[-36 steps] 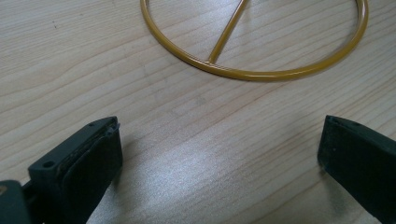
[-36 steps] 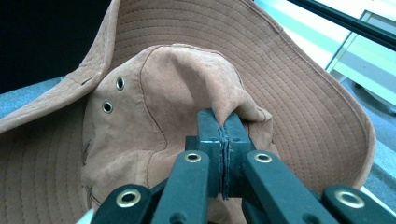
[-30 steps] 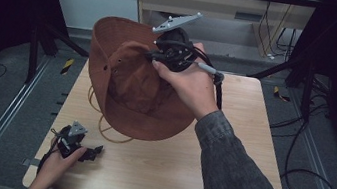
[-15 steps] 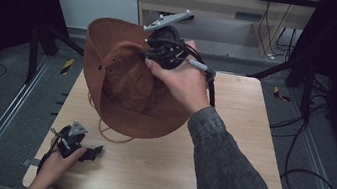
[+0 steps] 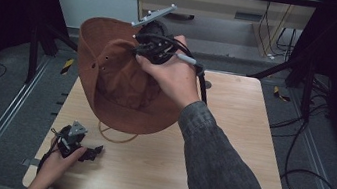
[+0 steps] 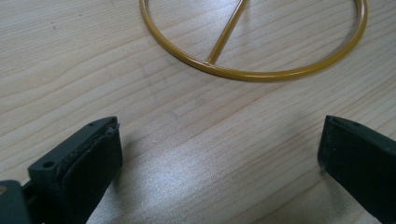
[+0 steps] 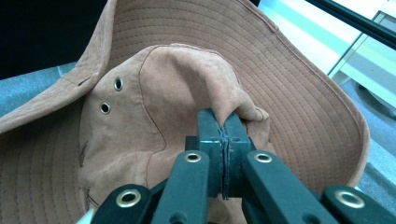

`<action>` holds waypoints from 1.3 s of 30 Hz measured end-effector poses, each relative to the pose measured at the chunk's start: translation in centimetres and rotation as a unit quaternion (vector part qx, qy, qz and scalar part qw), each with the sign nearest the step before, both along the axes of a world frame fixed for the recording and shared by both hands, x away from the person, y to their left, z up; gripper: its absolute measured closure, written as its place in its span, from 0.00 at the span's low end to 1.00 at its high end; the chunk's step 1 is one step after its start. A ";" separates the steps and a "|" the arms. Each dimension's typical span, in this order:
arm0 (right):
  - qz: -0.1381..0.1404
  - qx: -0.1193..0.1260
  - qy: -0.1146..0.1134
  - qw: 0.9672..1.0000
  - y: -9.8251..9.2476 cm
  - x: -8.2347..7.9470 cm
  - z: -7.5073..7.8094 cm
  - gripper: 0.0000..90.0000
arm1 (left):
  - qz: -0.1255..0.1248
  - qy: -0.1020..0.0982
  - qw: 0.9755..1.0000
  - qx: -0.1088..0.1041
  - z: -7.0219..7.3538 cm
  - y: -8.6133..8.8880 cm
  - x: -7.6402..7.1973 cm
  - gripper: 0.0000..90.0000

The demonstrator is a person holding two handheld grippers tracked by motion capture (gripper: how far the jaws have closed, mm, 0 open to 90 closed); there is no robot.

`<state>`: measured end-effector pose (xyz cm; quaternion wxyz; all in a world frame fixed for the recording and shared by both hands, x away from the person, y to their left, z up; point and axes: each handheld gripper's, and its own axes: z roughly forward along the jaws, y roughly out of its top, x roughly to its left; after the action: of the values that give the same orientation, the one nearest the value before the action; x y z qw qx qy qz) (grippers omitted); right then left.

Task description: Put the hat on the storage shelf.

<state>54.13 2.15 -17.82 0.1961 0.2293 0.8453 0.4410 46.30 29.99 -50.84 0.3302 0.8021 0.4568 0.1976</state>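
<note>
bare table (image 5: 229,149) right, yellow wire ring (image 6: 252,70) blocks ahead of left gripper (image 6: 219,154)

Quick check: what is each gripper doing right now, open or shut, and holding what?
Left gripper: open, holding nothing, over the table near a yellow wire ring.
Right gripper: shut on a fold of the brown hat, held up above the table.

We see the brown suede wide-brimmed hat (image 5: 123,80) hiding most of the yellow wire ring stand (image 5: 112,135), whose ring the left gripper view's top edge cuts off (image 6: 252,74)
</note>
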 end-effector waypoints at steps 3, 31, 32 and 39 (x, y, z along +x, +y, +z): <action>0.003 -0.002 0.001 1.000 0.3 0.1 -0.1 0.99 | -0.001 0.000 1.000 0.000 0.0 0.0 0.0 0.00; 0.034 -0.005 0.020 0.999 4.7 0.9 -1.6 0.99 | -0.011 0.002 1.000 0.008 0.1 0.2 0.0 0.00; 0.034 -0.005 0.020 0.999 4.8 0.9 -1.7 0.99 | -0.011 0.002 1.000 0.008 0.1 0.2 0.0 0.00; 0.034 -0.016 0.024 0.999 4.9 1.1 -2.6 0.99 | -0.007 0.000 1.000 0.003 0.0 0.2 0.0 0.00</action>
<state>55.20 7.01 -20.39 0.1640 0.2078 0.8642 0.4278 46.31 30.15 -50.81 0.3289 0.8065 0.4502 0.1967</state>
